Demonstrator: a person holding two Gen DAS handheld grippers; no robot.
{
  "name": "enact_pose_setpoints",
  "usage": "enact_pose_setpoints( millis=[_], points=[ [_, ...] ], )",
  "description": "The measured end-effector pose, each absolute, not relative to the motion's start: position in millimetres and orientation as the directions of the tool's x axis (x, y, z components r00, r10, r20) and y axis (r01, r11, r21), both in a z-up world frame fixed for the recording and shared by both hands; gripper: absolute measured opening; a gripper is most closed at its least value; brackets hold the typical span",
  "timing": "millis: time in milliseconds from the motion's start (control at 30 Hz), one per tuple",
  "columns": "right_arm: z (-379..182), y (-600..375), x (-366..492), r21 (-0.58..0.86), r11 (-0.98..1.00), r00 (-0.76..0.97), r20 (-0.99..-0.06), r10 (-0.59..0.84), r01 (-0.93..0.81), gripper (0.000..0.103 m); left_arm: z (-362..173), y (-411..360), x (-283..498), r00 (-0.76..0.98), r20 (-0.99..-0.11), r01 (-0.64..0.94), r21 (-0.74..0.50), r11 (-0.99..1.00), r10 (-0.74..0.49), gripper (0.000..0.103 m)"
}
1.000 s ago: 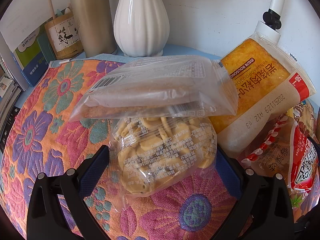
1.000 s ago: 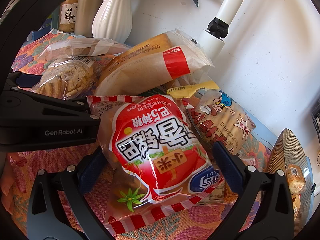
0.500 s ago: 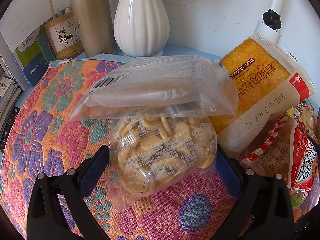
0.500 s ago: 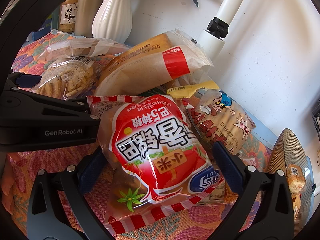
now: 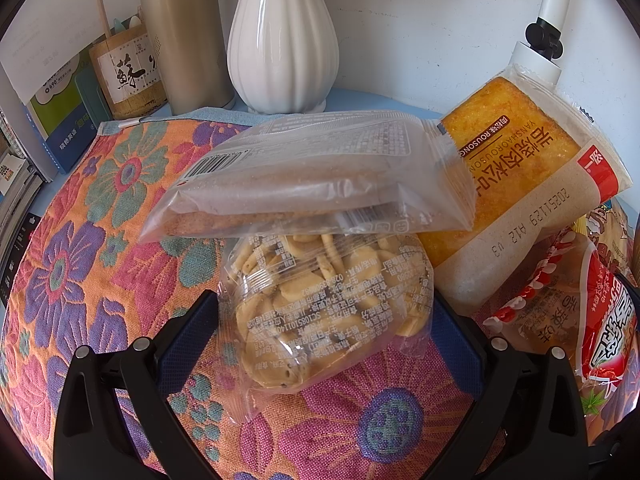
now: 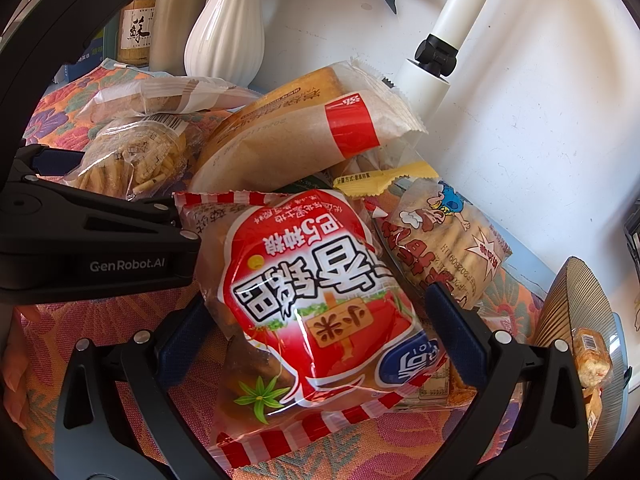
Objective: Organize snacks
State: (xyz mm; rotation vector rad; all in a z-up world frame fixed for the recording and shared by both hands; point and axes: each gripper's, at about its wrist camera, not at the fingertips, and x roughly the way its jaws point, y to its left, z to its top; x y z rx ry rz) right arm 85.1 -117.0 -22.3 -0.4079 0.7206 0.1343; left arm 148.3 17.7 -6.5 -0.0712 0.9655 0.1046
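Observation:
My left gripper [image 5: 320, 320] is open, its fingers on either side of a clear bag of small pale biscuits [image 5: 324, 304] lying on the floral cloth [image 5: 80, 264]. A clear packet of brown crackers [image 5: 316, 176] lies across the bag's far end. An orange bread packet [image 5: 524, 192] leans to the right. My right gripper [image 6: 316, 312] is open around a red and white snack bag [image 6: 316, 296]. Behind that bag lie the orange bread packet [image 6: 296, 136] and a cartoon-printed biscuit packet [image 6: 444, 240]. The left gripper's body [image 6: 80, 240] shows at the left of the right wrist view.
A white ribbed vase [image 5: 280, 36], a tan flask [image 5: 184, 32] and a bamboo holder [image 5: 128, 72] stand at the back by the wall. Books [image 5: 52, 120] are at the left. A white lamp post [image 6: 444, 40] rises behind the snacks. A ridged tray [image 6: 580, 344] with wrapped snacks is at the right.

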Motion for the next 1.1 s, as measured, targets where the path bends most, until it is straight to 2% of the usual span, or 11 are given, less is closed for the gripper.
enact_pose_setpoints(
  millis=[33,100,167,200,233,267,433,767,1100],
  points=[
    [-21,-118,84,-0.308,0.915,0.749,-0.663,-0.01,-0.261,0.1,-7,17,149,0.565,-0.823,-0.121,-0.014,0.993,0.057,0.098],
    [-15,-125,80,-0.272,0.926,0.762,-0.647,0.025,-0.262,0.091,-6,16,149,0.565,-0.823,-0.121,-0.014,0.993,0.057,0.098],
    [-11,-136,80,-0.164,0.936,0.741,-0.658,0.132,-0.312,0.081,-5,20,148,0.575,-0.817,-0.12,-0.029,0.992,0.046,0.098],
    [-9,-140,80,-0.113,0.934,0.728,-0.66,0.185,-0.34,0.073,-3,24,145,0.593,-0.804,-0.122,-0.053,0.991,0.03,0.091],
    [-8,-143,79,-0.093,0.934,0.722,-0.661,0.201,-0.345,0.071,1,31,140,0.616,-0.788,-0.124,-0.082,0.989,0.012,0.082],
    [-8,-143,77,-0.081,0.933,0.716,-0.665,0.212,-0.352,0.07,2,36,137,0.626,-0.78,-0.117,-0.112,0.987,-0.014,0.077],
    [-3,-148,43,0.01,0.914,0.662,-0.686,0.301,-0.405,0.068,5,39,113,0.597,-0.802,-0.078,-0.083,0.994,-0.02,0.074],
    [23,-174,-22,0.064,0.928,0.697,-0.641,0.32,-0.368,0.068,14,71,19,0.598,-0.781,-0.017,-0.236,0.972,-0.179,0.074],
    [54,-197,-29,0.084,0.945,0.736,-0.607,0.3,-0.316,0.068,46,49,6,0.649,-0.75,-0.039,-0.199,0.979,-0.126,0.074]
  ],
)
